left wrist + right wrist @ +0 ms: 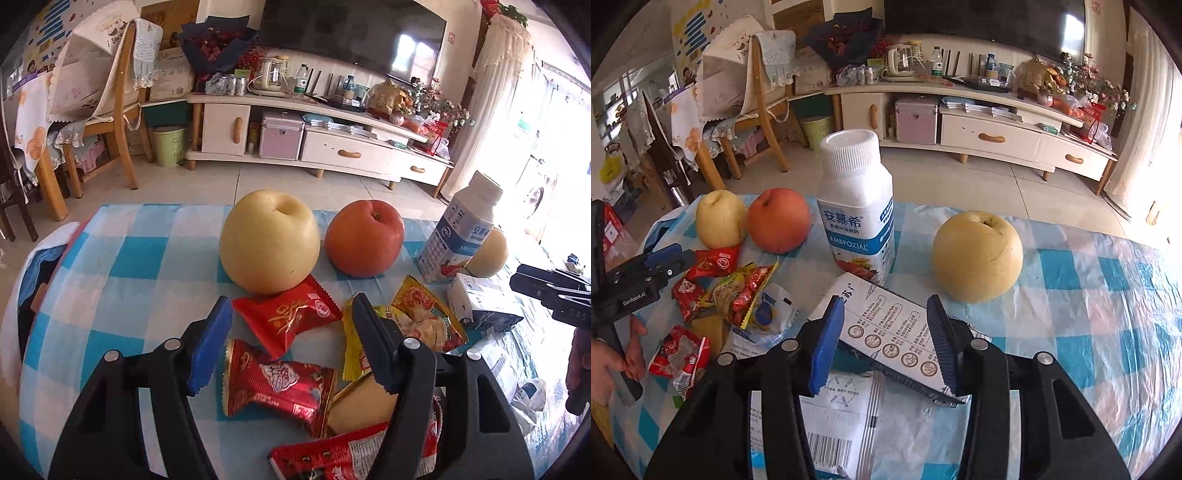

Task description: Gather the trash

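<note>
Table (122,254): covered with a blue-and-white checked cloth.

Left side, left wrist view:
- Pear (269,242), large and yellow, upright near the far edge.
- Apple (364,238), red, just right of the pear, not touching it.
- Left gripper (291,345): jaws partly open, angled down over a pile of wrappers. Blue pad on the left finger; the right finger is black.
- Red wrapper (286,317) with gold print lies between the fingertips, in front of the pear. The pads do not press on it; nothing is held.
- Second red wrapper (280,384) lies nearer the camera, between the fingers.
- Yellow wrapper (428,317) lies to the right, partly hidden by the right finger.
- A pale yellow piece (364,408) lies under the wrappers; what it is cannot be told.

Centre, right wrist view:
- Bottle (857,206), white with a ribbed cap and blue label, upright between the apple and a second pear (977,256).
- Carton (894,332), white with printed icons, lies flat and tilted in front of the bottle, near the second pear.

Right side:
- Right gripper (886,341): jaws partly open, one finger on each side of the carton. Whether the pads touch it cannot be told.
- White bag (834,424) with a barcode lies under the carton, nearest the camera.
- A hand (605,365) at the left edge holds the left gripper.
</note>
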